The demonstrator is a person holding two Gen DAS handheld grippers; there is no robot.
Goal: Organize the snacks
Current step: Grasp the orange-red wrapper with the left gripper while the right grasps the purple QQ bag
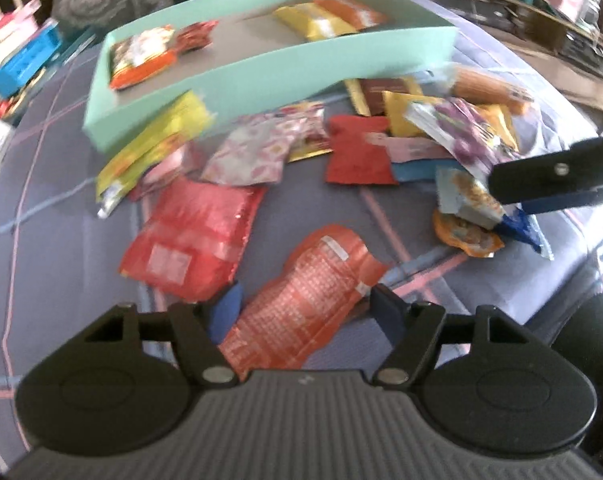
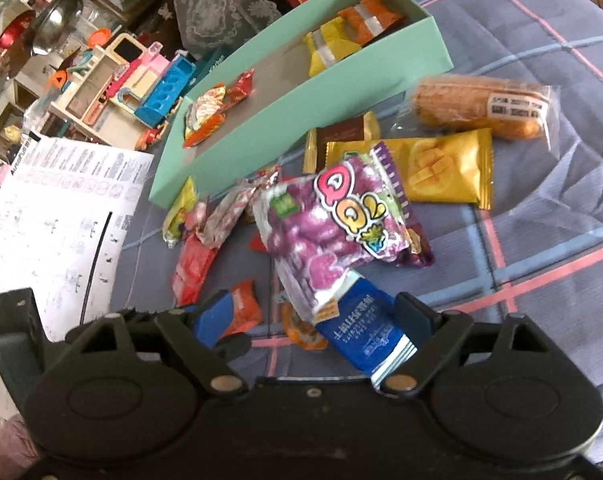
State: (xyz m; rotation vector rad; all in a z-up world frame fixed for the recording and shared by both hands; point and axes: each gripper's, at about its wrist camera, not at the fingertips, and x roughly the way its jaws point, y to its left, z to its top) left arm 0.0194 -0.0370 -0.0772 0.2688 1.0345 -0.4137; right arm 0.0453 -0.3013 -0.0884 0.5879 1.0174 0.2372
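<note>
The left gripper (image 1: 305, 304) tilts down, its jaws apart on either side of an orange-red packet (image 1: 301, 300) at lower centre, pads not clearly pressing. The right gripper (image 2: 313, 316) stands wide over a blue packet (image 2: 361, 332), under a purple bag (image 2: 329, 224). The teal box (image 2: 301, 108) lies across the upper frame, loose snacks crowding below it.

Daylight fills both views, bright and a bit washed out. In the left wrist view the whole frame is smeared with motion blur, worst on the teal box (image 1: 261, 76) toward 12 o'clock, and glare burns white at 3 to 4 o'clock. The right wrist view is sharper; its white sheet (image 2: 61, 216) at 9 o'clock overexposes. Fisheye bending curves both edges, corners black.
</note>
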